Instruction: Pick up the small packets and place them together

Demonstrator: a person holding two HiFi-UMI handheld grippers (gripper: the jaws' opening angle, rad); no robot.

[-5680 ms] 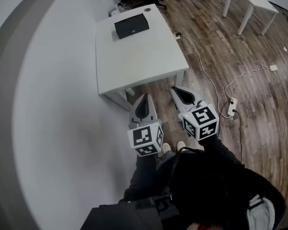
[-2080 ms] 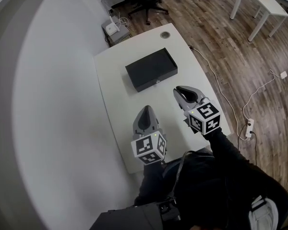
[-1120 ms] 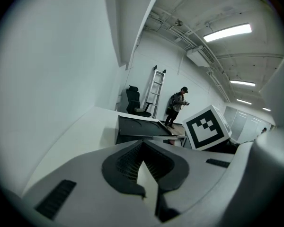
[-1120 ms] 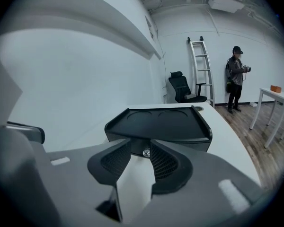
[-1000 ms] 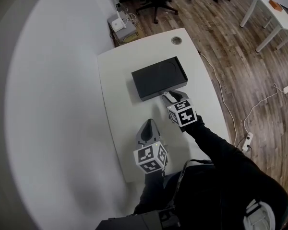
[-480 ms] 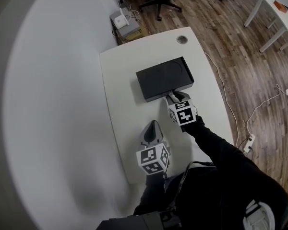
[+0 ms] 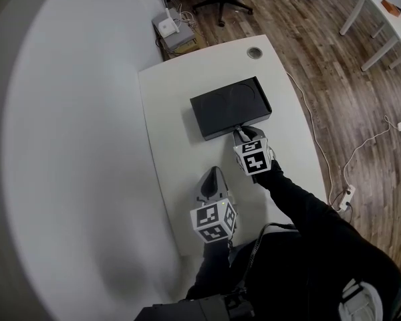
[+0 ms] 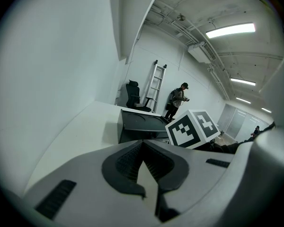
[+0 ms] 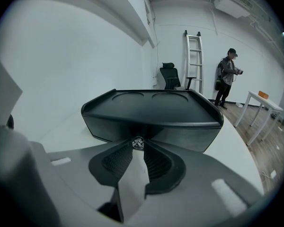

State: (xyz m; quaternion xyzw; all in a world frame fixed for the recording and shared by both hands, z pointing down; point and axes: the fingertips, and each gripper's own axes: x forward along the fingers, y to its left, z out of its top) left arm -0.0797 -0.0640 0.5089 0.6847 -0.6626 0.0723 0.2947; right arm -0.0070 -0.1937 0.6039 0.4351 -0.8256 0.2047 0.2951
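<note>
Your R gripper (image 7: 240, 132) is at the near wall of the black box (image 7: 230, 105), roughly mid-table, angled down. Its jaws have just been closing, and the tips now pinch a small shiny knob (image 9: 137, 143) that sits on that front wall, so it's clenched on the knob. Nothing else is btwn the pads.

Your L gripper (image 7: 213, 172) hangs over the near part of the white table (image 7: 167, 119), well apart from the box, to the left of and nearer than the R one. Its jaws are pressed together w/ nothing btwn them.

The box lies slightly skewed on the table and its lid has two shallow round recesses (image 9: 128, 96) on the far half. A round cable hole (image 7: 254, 53) sits at the table's far end.

Small packets: no view shows them, so you can't tell where they are.

Bkgd: an office chair (image 9: 170, 78) and a ladder (image 9: 194, 60) stand against the far wall. A person (image 9: 228, 77) stands to the right of them. A second white table (image 7: 381, 19) is far right, on the wood floor (image 7: 321, 79).
</note>
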